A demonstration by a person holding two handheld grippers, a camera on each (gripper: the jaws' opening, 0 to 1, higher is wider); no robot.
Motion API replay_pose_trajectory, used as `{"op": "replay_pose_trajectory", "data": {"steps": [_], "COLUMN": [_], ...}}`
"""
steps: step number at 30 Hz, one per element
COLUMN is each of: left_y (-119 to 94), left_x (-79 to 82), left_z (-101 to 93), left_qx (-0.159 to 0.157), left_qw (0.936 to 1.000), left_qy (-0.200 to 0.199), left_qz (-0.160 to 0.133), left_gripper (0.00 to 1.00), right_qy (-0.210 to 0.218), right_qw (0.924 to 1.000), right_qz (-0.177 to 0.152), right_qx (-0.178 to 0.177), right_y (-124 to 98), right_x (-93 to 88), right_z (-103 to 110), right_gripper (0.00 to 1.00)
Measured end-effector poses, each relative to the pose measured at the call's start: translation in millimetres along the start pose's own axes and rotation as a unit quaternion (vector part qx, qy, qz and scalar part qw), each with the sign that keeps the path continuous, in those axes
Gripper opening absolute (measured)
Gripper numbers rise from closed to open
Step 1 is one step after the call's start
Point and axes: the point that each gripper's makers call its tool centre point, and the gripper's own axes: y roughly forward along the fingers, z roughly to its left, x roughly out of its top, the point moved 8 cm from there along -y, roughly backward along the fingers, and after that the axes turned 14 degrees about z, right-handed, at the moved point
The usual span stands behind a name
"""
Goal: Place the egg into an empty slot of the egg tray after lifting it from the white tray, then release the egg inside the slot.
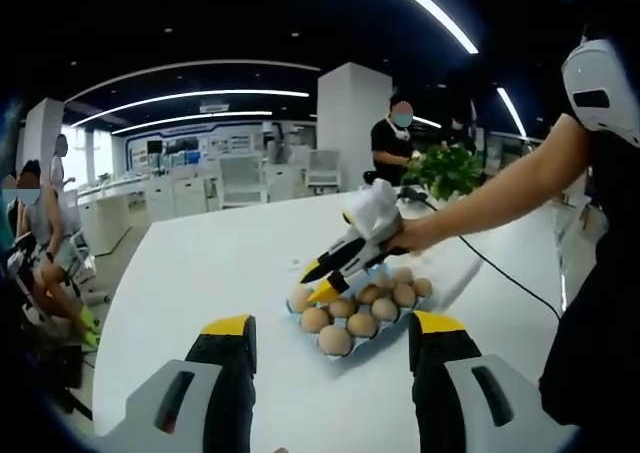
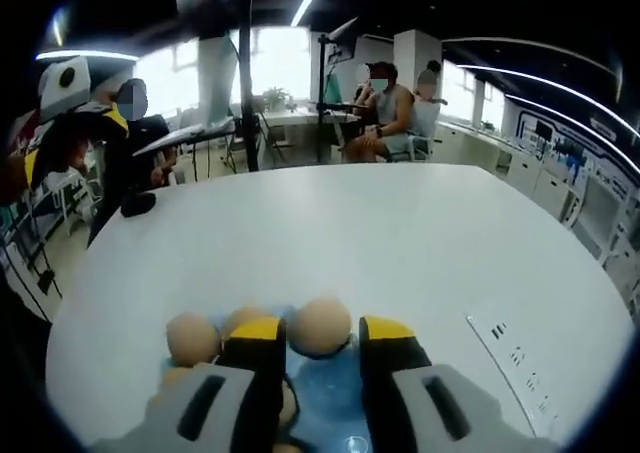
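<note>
A blue egg tray [image 1: 300, 316] holding several brown eggs lies on the white table [image 1: 220, 263], just ahead of my left gripper [image 1: 333, 323]. That gripper is open, with nothing between its yellow-tipped jaws. A person's hand brings my right gripper [image 1: 312, 283] over the tray's left end. In the right gripper view the jaws of the right gripper [image 2: 322, 330] close on the sides of one egg [image 2: 320, 323], low over the blue tray [image 2: 330, 388]. Whether the egg rests in a slot I cannot tell. Other eggs [image 2: 192, 337] sit to its left.
A white flat tray edge [image 1: 458, 271] lies beside the egg tray, and a black cable [image 1: 505, 273] runs across the table. A potted plant [image 1: 455, 168] stands at the far edge. People sit and stand around the table [image 2: 385, 98]; desks and chairs fill the room behind.
</note>
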Motion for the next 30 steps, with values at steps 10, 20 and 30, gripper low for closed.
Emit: {"op": "replay_pose_trajectory", "data": {"steps": [10,20,30], "left_y": [3,5,7], "left_x": [2.7,4.5,7.0], "left_z": [-3.2,-2.9,-2.0], "left_qx": [-0.008,-0.012,-0.013], "left_qw": [0.9999,0.9999,0.9999], "left_qy": [0.005,0.007,0.006], "left_qz": [-0.003,-0.001,-0.001], "left_gripper": [0.62,0.62,0.63], "right_qy": [0.004,0.017,0.034], "right_qw": [0.9998,0.9991,0.9982], "right_qz": [-0.003,-0.011,-0.016], "right_qx": [-0.018,-0.036,-0.047], "right_y": [-23,-46,-61], "right_x": [-13.7,-26.6,-44.7], "right_z": [-4,-12,-16], "right_gripper": [0.29,0.29,0.29]}}
